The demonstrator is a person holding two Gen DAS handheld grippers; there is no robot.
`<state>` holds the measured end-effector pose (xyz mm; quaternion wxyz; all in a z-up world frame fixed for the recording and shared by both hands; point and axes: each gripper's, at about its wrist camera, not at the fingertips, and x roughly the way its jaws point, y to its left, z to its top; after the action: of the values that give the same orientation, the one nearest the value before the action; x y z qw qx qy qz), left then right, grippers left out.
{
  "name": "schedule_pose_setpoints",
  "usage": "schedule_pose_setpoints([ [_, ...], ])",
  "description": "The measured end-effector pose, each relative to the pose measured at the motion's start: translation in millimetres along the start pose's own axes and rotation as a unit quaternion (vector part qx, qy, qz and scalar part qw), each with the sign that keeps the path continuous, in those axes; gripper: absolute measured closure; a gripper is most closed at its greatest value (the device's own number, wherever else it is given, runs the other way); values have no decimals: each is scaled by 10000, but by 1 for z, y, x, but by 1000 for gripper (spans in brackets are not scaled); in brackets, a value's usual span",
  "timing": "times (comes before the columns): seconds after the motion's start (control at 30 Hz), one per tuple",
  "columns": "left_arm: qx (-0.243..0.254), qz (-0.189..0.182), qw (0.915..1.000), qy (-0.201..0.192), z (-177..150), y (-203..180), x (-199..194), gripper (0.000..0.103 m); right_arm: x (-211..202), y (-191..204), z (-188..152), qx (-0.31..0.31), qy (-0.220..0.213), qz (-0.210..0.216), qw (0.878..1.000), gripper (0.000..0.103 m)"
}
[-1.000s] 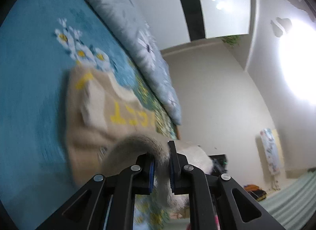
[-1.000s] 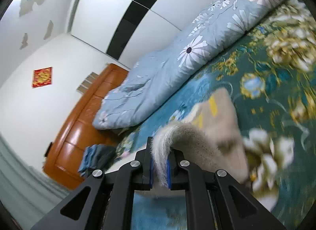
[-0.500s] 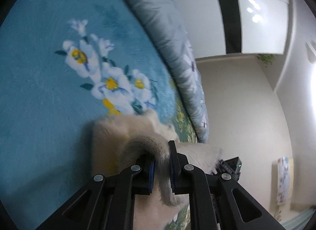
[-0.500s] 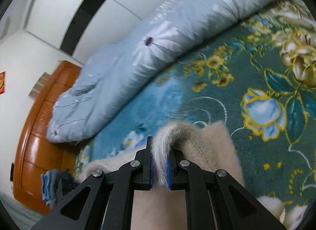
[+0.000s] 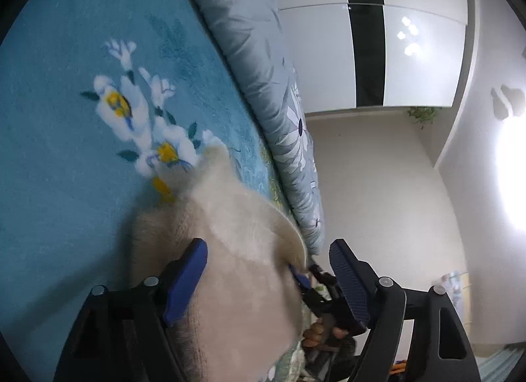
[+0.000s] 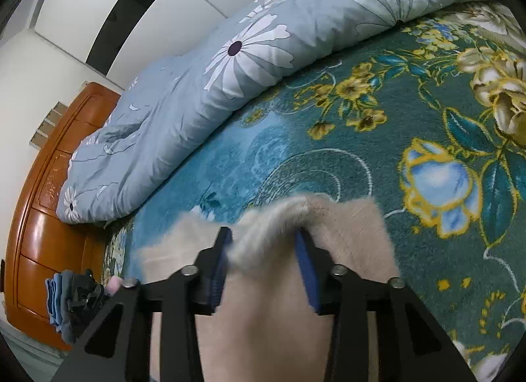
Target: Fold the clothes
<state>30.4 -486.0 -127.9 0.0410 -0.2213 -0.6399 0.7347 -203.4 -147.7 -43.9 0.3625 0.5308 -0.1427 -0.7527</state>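
Note:
A fluffy cream sweater [image 5: 230, 283] lies folded on the teal floral blanket [image 5: 65, 152]. My left gripper [image 5: 268, 270] is open, its blue pads wide apart, with the sweater's raised edge lying loose between them. In the right wrist view the sweater [image 6: 355, 234] shows again. My right gripper [image 6: 263, 250] is open, and a ridge of the sweater's edge stands between its blue pads, free of them. The right gripper also shows in the left wrist view [image 5: 315, 286], held by a hand.
A rolled light-blue daisy quilt [image 6: 246, 63] runs along the far side of the blanket [image 6: 361, 119]. A wooden headboard [image 6: 42, 191] stands at the left, with folded blue clothes [image 6: 62, 296] beside it. White wardrobe doors [image 5: 411, 37] rise behind.
Both grippers have opened and let go of the sweater edge they pinched. The edge was carried forward over the garment and lowered onto the blanket.

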Motion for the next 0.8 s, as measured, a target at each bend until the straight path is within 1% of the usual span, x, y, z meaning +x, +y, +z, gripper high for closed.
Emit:
schedule_pose_setpoints([
  [0.07, 20, 96, 9999, -24, -3, -6, -7, 21, -9, 7, -1, -112, -40, 3, 9999, 48],
  [0.1, 111, 194, 9997, -71, -4, -11, -12, 20, -16, 10, -1, -199, -74, 24, 9998, 46],
  [0.13, 273, 394, 9988, -141, -6, -18, -17, 19, -22, 13, -2, -287, -109, 46, 9995, 45],
  [0.2, 606, 843, 9943, -224, -11, -28, -22, 16, -37, 18, -3, -469, -188, 82, 9987, 36],
  [0.27, 857, 1248, 9882, -216, -17, -31, -26, 15, -54, 17, -7, -681, -265, 40, 9973, 34],
  [0.3, 921, 1405, 9856, -182, -21, -30, -28, 15, -60, 14, -9, -764, -268, -23, 9967, 31],
  [0.37, 838, 1566, 9841, -44, -27, -18, -29, 15, -68, -2, -15, -779, -218, -184, 9965, 26],
  [0.43, 613, 1574, 9856, 103, -31, -3, -28, 15, -70, -28, -22, -488, -94, -180, 9986, 26],
  [0.53, 391, 1419, 9889, 214, -39, 11, -29, 15, -66, -68, -34, 180, 48, 167, 9997, 26],
  [0.63, 289, 1275, 9908, 341, -44, 17, -21, 14, -56, -84, -41, 478, 121, 385, 9980, 26],
  [0.73, 279, 1344, 9896, 429, -45, 20, -8, 14, -40, -92, -44, 716, 232, 640, 9951, 26],
  [0.8, 316, 1293, 9903, 404, -44, 16, -1, 7, -28, -90, -45, 807, 280, 837, 9928, 26],
])
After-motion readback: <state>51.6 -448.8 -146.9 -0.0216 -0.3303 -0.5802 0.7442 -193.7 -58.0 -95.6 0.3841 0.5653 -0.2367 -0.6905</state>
